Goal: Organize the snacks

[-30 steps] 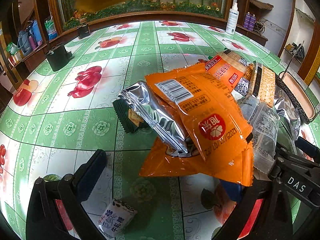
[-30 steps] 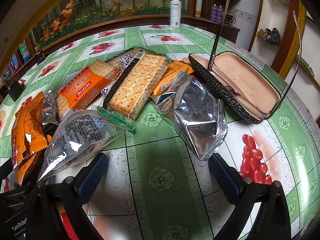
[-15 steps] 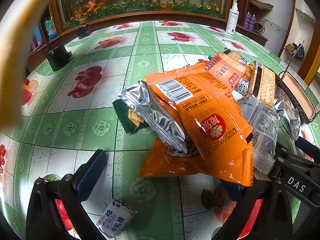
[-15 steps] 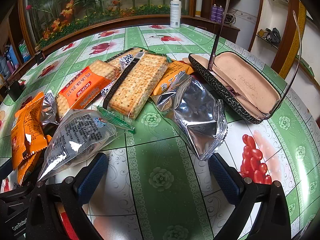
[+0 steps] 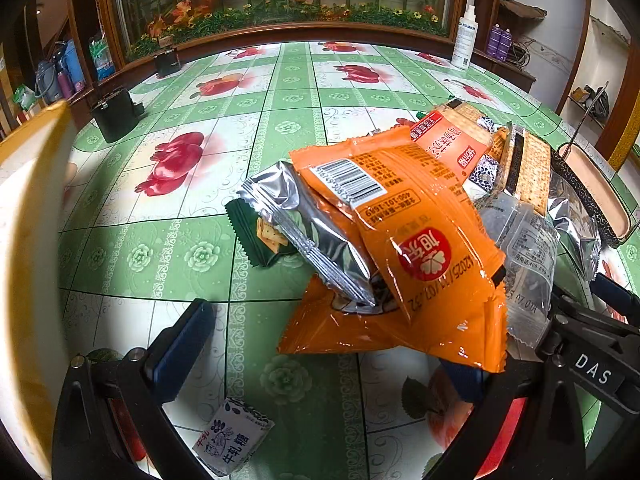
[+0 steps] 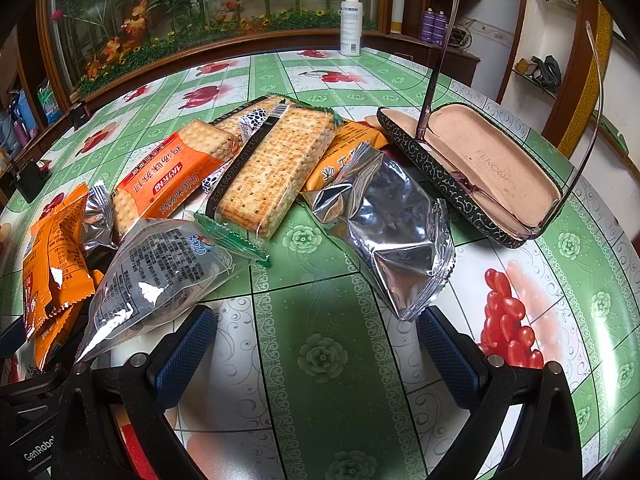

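A heap of snack packets lies on the green flowered table. In the left wrist view an orange packet (image 5: 416,240) lies over a silver packet (image 5: 308,232) and a small dark green cracker packet (image 5: 256,236). A small white candy (image 5: 232,440) lies near my open, empty left gripper (image 5: 320,352). In the right wrist view I see a long cracker pack (image 6: 276,168), an orange cracker pack (image 6: 168,180), a clear packet (image 6: 160,272) and a silver packet (image 6: 392,224). My right gripper (image 6: 316,344) is open and empty, just short of them.
An open glasses case (image 6: 480,168) with glasses lies right of the snacks. A white spray bottle (image 6: 351,20) stands at the far table edge. Black boxes (image 5: 116,112) stand at the far left. A yellow-white blurred object (image 5: 28,240) fills the left wrist view's left edge.
The yellow-white blurred object has swept from the top of the left wrist view down to its left edge. Both grippers and the snacks have not moved.
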Tool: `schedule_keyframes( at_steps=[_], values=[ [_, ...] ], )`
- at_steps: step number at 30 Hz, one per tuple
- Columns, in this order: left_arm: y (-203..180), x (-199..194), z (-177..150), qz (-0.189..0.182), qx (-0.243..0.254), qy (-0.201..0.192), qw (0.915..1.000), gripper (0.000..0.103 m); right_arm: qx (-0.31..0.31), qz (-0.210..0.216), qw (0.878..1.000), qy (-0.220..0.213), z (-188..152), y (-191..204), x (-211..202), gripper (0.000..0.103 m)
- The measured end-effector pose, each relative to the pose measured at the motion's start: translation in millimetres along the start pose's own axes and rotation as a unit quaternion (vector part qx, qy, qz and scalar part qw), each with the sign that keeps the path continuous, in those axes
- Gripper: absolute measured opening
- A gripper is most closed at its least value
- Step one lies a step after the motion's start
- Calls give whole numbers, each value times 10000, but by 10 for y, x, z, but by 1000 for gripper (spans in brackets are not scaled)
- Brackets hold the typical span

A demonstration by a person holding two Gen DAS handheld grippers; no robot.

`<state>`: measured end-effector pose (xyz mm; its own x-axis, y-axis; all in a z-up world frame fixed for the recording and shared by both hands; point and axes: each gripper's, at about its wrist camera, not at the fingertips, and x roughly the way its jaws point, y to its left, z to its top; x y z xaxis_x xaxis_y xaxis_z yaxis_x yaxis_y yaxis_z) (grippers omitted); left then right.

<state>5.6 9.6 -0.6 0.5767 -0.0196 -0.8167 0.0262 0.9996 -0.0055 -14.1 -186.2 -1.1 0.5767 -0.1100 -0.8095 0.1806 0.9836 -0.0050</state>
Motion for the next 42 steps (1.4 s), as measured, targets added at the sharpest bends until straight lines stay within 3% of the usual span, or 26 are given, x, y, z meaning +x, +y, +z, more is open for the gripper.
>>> schedule_keyframes(
  at_steps=[42],
  values=[
    [-19, -10, -28, -13, -12, -7, 10000, 103, -1, 1, 10000, 1, 1, -3, 1, 102]
  ],
)
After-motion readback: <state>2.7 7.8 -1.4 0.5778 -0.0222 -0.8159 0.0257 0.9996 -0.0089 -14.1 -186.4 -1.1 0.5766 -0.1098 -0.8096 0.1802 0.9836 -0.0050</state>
